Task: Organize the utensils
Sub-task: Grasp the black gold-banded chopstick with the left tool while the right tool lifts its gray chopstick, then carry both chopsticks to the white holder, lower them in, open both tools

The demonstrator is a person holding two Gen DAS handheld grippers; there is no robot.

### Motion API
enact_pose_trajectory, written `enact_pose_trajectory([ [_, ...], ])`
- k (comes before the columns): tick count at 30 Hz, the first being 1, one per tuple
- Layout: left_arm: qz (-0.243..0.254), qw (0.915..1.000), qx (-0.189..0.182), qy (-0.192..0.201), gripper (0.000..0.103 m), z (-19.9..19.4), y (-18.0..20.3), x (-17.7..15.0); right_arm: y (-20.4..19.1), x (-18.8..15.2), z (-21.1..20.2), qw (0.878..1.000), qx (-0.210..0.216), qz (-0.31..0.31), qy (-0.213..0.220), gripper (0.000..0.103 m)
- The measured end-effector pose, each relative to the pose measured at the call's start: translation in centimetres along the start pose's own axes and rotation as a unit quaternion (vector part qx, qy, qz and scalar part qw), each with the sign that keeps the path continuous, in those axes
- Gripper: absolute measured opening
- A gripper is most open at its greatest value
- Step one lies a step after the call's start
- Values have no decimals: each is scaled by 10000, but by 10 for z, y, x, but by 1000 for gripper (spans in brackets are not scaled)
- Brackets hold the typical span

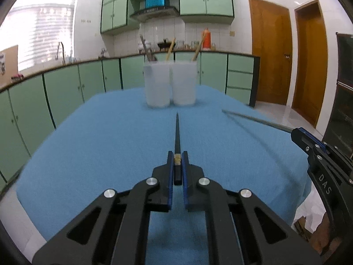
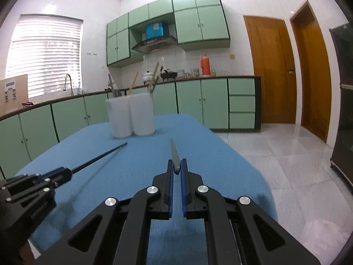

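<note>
My left gripper (image 1: 177,154) is shut on the thick end of a black chopstick (image 1: 177,132) with a gold band. Its tip points at two white frosted cups (image 1: 157,86) (image 1: 184,85) standing side by side at the far end of the blue cloth (image 1: 99,132). Wooden sticks and a dark utensil (image 1: 148,52) stand in the cups. My right gripper (image 2: 177,163) is shut on a grey chopstick (image 2: 174,152) that points forward above the cloth. In the right wrist view, the left gripper (image 2: 66,173) and its black chopstick (image 2: 99,156) show at the left. The cups (image 2: 130,116) stand beyond them.
The blue cloth covers a table whose right edge (image 2: 242,161) drops to a tiled floor (image 2: 275,154). Green cabinets and a counter (image 1: 66,84) run behind the table. Two wooden doors (image 1: 271,50) and a dark appliance (image 1: 344,92) are at the right.
</note>
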State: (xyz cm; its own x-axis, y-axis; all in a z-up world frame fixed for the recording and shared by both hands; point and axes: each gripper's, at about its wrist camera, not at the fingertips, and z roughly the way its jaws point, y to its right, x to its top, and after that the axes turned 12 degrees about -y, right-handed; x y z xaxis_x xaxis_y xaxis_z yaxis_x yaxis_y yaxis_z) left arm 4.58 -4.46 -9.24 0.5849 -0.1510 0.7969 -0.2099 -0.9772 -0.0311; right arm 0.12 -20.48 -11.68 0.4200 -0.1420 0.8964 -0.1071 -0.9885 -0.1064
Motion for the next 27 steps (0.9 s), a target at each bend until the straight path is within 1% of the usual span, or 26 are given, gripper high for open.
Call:
enact_pose_trajectory([
  [3, 100, 9995, 33, 293, 6, -16, -2, 17, -2, 21, -11, 9994, 91, -229, 248, 6],
  [7, 195, 9977, 36, 653, 6, -37, -6, 45, -3, 53, -23, 9975, 294, -444, 465, 6],
  [11, 264, 9951, -112, 945, 6, -54, -10, 74, -7, 88, -30, 9952, 511, -629, 547, 6],
  [15, 344, 9935, -273, 1055, 6, -61, -13, 100, -13, 123, -30, 9928, 780, -804, 423, 6],
  [20, 399, 9922, -420, 1101, 6, -65, -17, 128, -16, 158, -19, 9907, 1056, -855, 107, 6],
  [27, 464, 9914, -541, 1097, 6, -61, -23, 155, -21, 191, -6, 9875, 1258, -941, -121, 6],
])
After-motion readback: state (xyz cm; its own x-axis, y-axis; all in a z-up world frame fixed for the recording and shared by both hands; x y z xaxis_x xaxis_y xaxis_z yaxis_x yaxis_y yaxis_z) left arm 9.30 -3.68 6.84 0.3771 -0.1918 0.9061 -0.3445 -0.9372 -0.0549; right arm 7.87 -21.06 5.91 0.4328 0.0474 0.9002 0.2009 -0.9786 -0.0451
